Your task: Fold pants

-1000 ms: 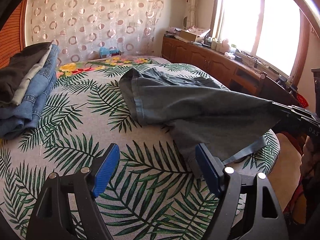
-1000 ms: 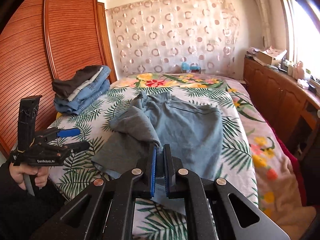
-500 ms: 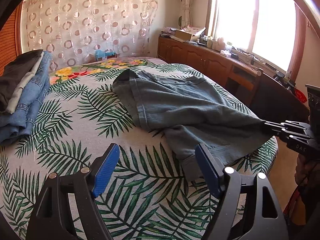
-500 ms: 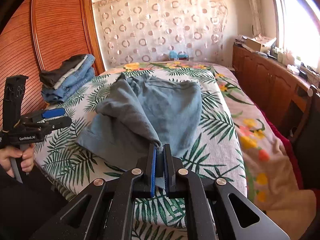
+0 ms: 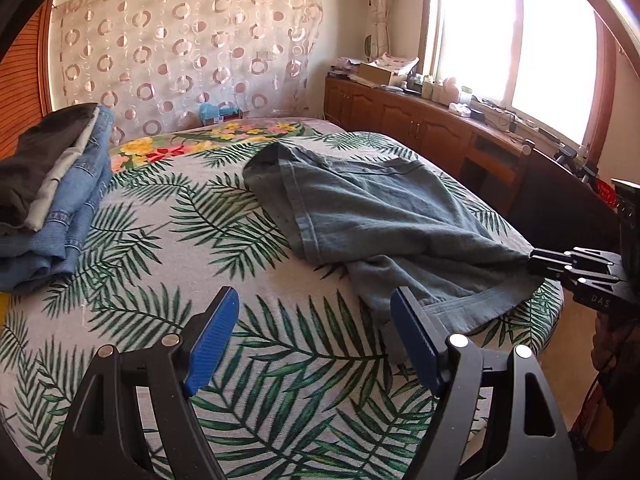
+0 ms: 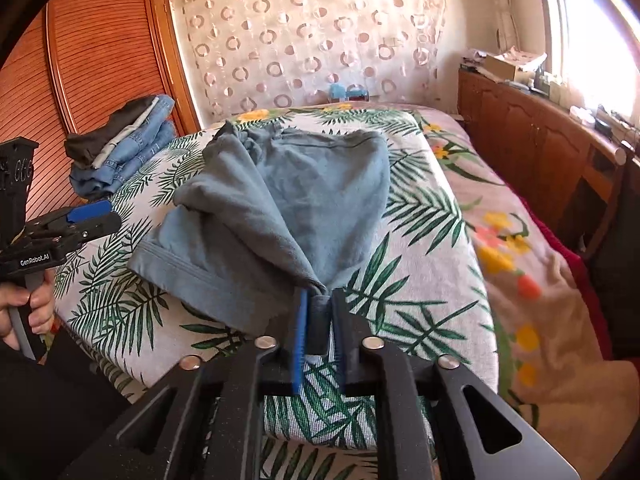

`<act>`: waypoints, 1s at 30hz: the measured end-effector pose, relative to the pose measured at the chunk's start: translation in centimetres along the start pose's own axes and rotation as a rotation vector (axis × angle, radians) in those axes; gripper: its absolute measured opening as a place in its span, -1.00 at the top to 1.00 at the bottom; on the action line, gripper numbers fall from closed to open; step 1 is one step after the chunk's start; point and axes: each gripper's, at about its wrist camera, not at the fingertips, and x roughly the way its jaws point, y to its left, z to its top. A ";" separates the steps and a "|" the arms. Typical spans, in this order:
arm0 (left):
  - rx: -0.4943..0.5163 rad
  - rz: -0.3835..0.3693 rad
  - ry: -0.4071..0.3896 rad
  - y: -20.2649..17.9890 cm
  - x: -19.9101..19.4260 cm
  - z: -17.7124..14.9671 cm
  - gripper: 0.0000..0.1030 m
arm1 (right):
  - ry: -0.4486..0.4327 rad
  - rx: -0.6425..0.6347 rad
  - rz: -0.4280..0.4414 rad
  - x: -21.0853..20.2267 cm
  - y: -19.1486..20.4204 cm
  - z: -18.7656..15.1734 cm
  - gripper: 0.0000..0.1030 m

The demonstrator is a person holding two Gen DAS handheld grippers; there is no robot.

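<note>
Grey-blue pants [image 6: 320, 184] lie partly folded on the palm-print bed [image 6: 420, 260]. One bunched corner is drawn to the near edge. My right gripper [image 6: 320, 294] has that corner between its pads; its jaws are opening, and the cloth still runs taut to the tips. In the left wrist view the pants [image 5: 380, 216] stretch rightwards to the right gripper [image 5: 534, 258] at the bed's edge. My left gripper [image 5: 314, 296] hovers open over bare bedspread, left of the pants' hem, with nothing in it. A hand holds the left gripper [image 6: 112, 214] at the bed's left side.
A stack of folded jeans and dark clothes [image 5: 52, 200] sits at the far left of the bed [image 5: 160, 280]. A slatted wooden wardrobe [image 6: 80, 60] stands on the left. Low wooden cabinets [image 5: 420, 128] with clutter run under the window on the right.
The right gripper drew the pants' corner down toward the bed's near edge, and its jaws have parted slightly around the cloth. The left gripper stayed open and hardly moved.
</note>
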 end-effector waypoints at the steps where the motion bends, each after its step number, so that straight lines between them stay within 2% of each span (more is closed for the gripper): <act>1: -0.002 0.011 -0.004 0.4 -0.3 0.1 -0.53 | -0.012 -0.007 -0.006 -0.2 -0.1 -0.1 0.64; 2: -0.005 0.020 -0.007 0.7 -0.5 0.2 -0.53 | -0.022 -0.011 -0.005 -0.4 0.0 0.0 0.56; 3: -0.009 0.027 -0.009 1.0 -0.6 0.3 -0.53 | -0.033 -0.016 -0.003 -0.8 0.1 0.4 0.38; 5: -0.017 0.038 -0.015 1.5 -0.9 0.5 -0.53 | -0.055 -0.032 0.003 -1.1 0.5 0.9 0.27; 10: -0.033 0.063 -0.032 2.8 -1.6 0.7 -0.53 | -0.085 -0.097 0.028 -0.8 2.3 2.6 0.26; 14: -0.046 0.080 -0.047 3.8 -2.2 0.7 -0.53 | -0.083 -0.145 0.082 0.7 4.1 4.3 0.24; 20: -0.060 0.102 -0.058 5.1 -2.8 0.6 -0.53 | -0.037 -0.193 0.173 4.2 6.2 6.6 0.12; 30: -0.088 0.117 -0.057 6.6 -3.0 0.0 -0.53 | 0.051 -0.282 0.206 9.4 7.9 9.6 0.12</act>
